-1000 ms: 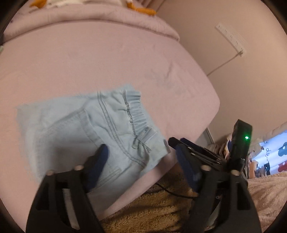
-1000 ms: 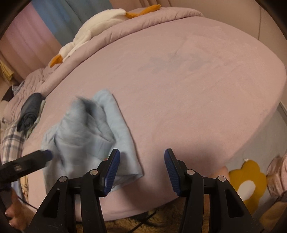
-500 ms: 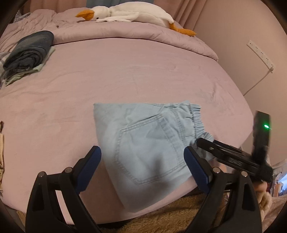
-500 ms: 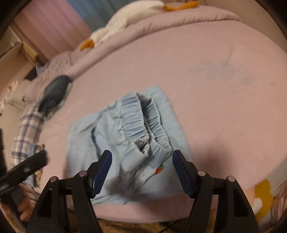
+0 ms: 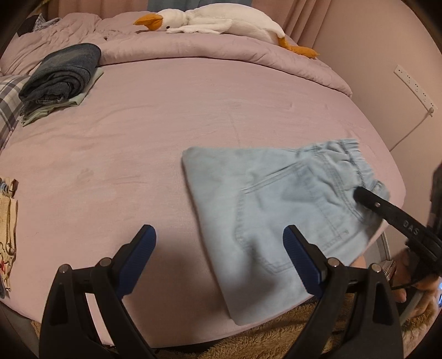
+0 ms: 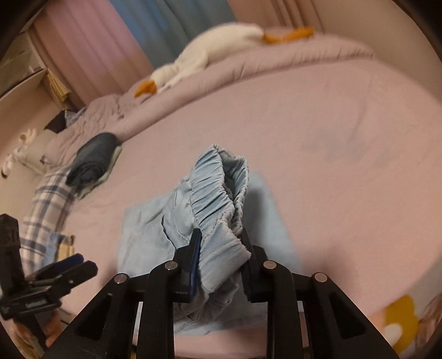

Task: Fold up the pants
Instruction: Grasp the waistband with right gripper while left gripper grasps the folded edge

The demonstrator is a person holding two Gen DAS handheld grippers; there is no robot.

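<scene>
Light blue denim pants (image 5: 279, 204) lie folded on the pink bed near its front right edge. My right gripper (image 6: 221, 251) is shut on the elastic waistband (image 6: 218, 193) and lifts that corner off the bed; its black fingers also show in the left wrist view (image 5: 386, 210) at the waistband. My left gripper (image 5: 219, 248) is open and empty, low over the bed just left of the pants; it also shows in the right wrist view (image 6: 66, 265) at the left.
A folded dark garment (image 5: 60, 74) lies on a pale cloth at the bed's far left. A white plush goose (image 5: 218, 22) lies along the rolled duvet at the back. A wall with a power strip (image 5: 414, 85) stands right. Beige carpet (image 5: 262, 339) lies below the bed edge.
My right gripper has closed on the waistband and raised it. My left gripper has moved left, off the pants, and stays open.
</scene>
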